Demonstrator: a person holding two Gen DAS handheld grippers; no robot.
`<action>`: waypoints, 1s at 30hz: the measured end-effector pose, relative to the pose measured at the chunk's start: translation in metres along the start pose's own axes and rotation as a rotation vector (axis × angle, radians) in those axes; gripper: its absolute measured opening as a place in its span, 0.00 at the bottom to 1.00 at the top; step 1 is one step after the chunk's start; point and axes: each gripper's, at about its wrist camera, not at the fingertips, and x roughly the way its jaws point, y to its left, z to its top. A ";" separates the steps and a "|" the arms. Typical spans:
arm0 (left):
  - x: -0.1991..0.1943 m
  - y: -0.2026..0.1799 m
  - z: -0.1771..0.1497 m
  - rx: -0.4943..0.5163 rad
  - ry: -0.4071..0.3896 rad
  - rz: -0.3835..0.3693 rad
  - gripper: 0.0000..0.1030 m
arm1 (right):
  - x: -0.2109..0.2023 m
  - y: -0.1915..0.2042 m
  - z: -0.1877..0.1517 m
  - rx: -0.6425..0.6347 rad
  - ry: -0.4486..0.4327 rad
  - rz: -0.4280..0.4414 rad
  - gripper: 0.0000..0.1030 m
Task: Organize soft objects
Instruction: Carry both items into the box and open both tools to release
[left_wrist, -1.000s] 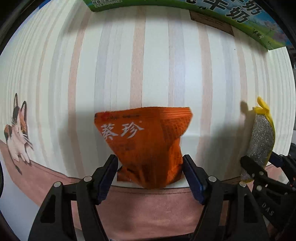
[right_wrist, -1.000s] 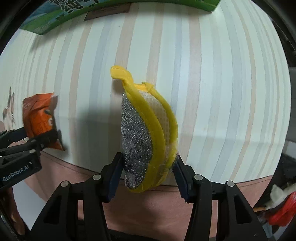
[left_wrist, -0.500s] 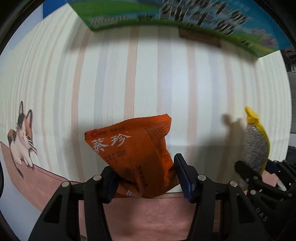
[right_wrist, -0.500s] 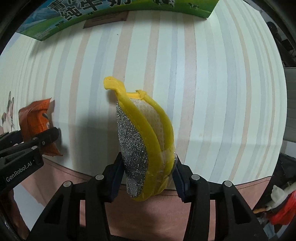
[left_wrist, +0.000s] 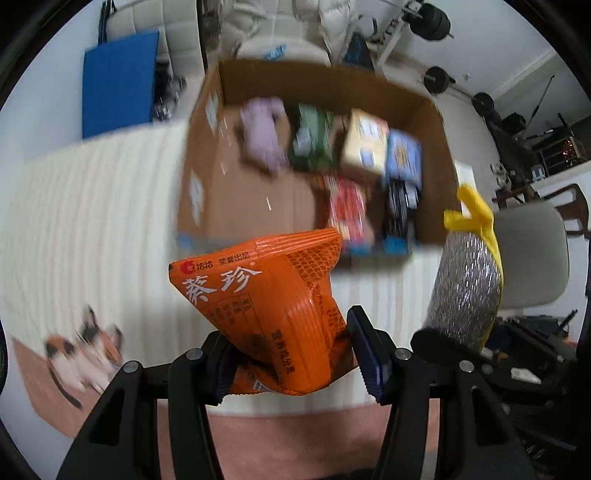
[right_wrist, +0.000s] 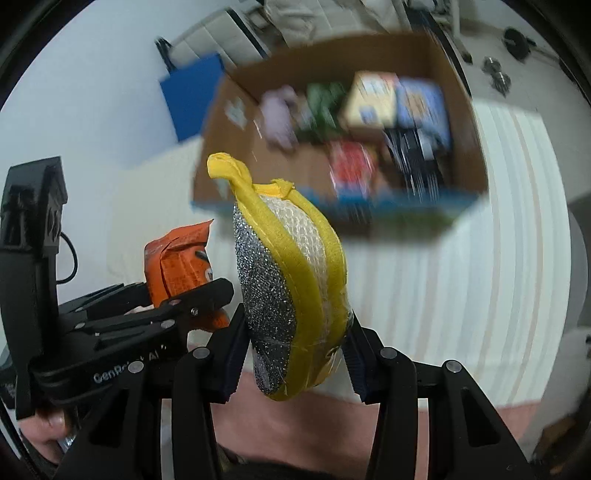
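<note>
Left gripper (left_wrist: 291, 350): black frame, dark blue pads, clenching an orange snack packet (left_wrist: 269, 314). The jaws have just been closing, with the packet between them. The packet's lower end is sitting pinched between the pads; its crimped top edge is projecting up and away from the gripper, white printed characters facing the left wrist camera.

Right gripper (right_wrist: 295, 354): same build, gripping a scouring sponge (right_wrist: 291, 295). Its jaws have likewise just been closing around the sponge. The sponge is standing on end between the pads, silver glitter face turned left, white mesh face turned right, yellow binding running round the edge and ending in a knotted loop at the top.

Relation of the two: the grippers are working side by side, near each other, packet on the left, sponge on the right. Each is showing at the edge of the other's view.

Cardboard box (left_wrist: 207, 155): open-topped, lying farther off beyond both held items, blurred. Contents are showing as a lilac soft item (left_wrist: 264, 138), plus green, yellow, blue and red packages, details unreadable.

Striped tablecloth (right_wrist: 461, 295): cream with pale stripes, spreading beneath the box and the grippers; a cat motif (left_wrist: 85, 350) is appearing at its near left border.

Grey chair (left_wrist: 528, 258): standing at the far right.
</note>
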 end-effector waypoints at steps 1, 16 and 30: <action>-0.002 0.002 0.019 0.013 0.005 0.016 0.51 | 0.000 0.005 0.012 0.001 -0.006 0.003 0.48; 0.111 0.048 0.134 -0.007 0.414 0.097 0.53 | 0.113 0.008 0.129 0.164 0.117 0.013 0.48; 0.123 0.044 0.130 0.021 0.432 0.154 0.68 | 0.151 -0.001 0.139 0.146 0.172 -0.093 0.80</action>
